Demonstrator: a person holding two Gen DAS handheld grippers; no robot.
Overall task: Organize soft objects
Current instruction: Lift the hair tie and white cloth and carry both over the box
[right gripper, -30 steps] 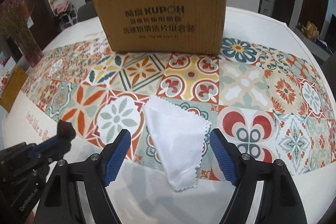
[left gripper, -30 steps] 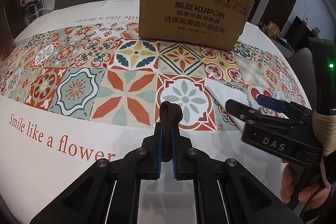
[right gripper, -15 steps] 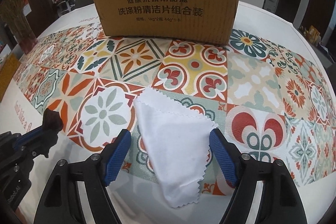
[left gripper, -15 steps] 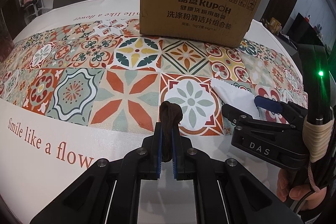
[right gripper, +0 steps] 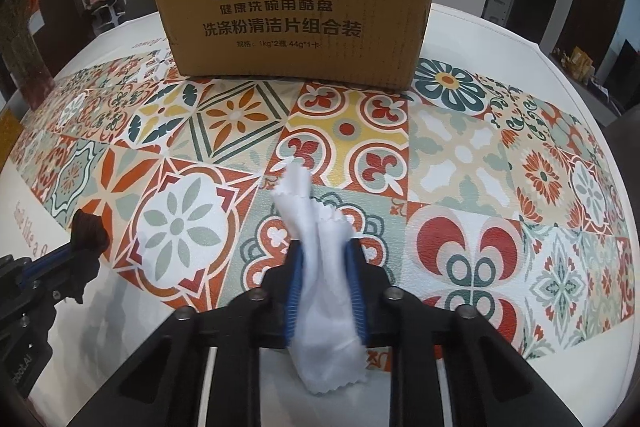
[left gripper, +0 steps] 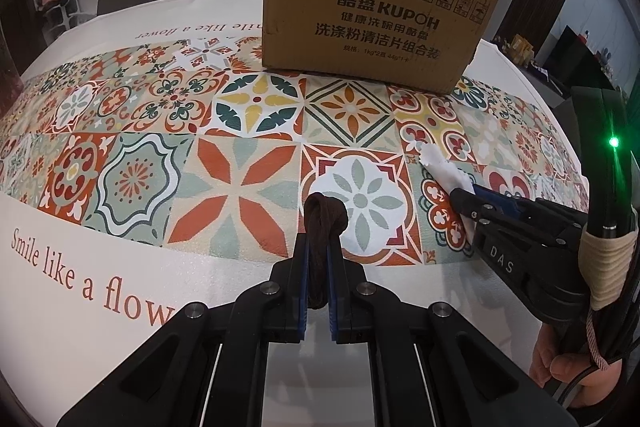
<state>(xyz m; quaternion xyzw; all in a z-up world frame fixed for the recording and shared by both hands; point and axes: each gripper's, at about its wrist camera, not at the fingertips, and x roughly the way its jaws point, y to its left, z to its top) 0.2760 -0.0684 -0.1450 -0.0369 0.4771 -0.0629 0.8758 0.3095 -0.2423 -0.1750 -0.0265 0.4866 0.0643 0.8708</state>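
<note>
My left gripper point(left gripper: 317, 247) is shut on a dark brown fabric loop point(left gripper: 325, 219), held just above the near part of the table; it also shows at the left of the right wrist view point(right gripper: 86, 231). My right gripper point(right gripper: 325, 259) is shut on a white cloth with zigzag edges point(right gripper: 316, 267), which bunches up between the blue pads point(right gripper: 294, 287) and trails onto the tablecloth. In the left wrist view the right gripper point(left gripper: 466, 193) sits to the right, with the white cloth point(left gripper: 444, 171) poking out ahead of it.
A brown cardboard box point(right gripper: 296, 3) with printed text stands at the far middle of the table point(left gripper: 132, 155), which has a patterned tile tablecloth. It shows in the left wrist view too point(left gripper: 372, 27). Chairs and dark doors lie beyond.
My right gripper has closed on the white cloth, which lay flat between its open jaws before and is now bunched. The left gripper keeps its hold on the brown loop.
</note>
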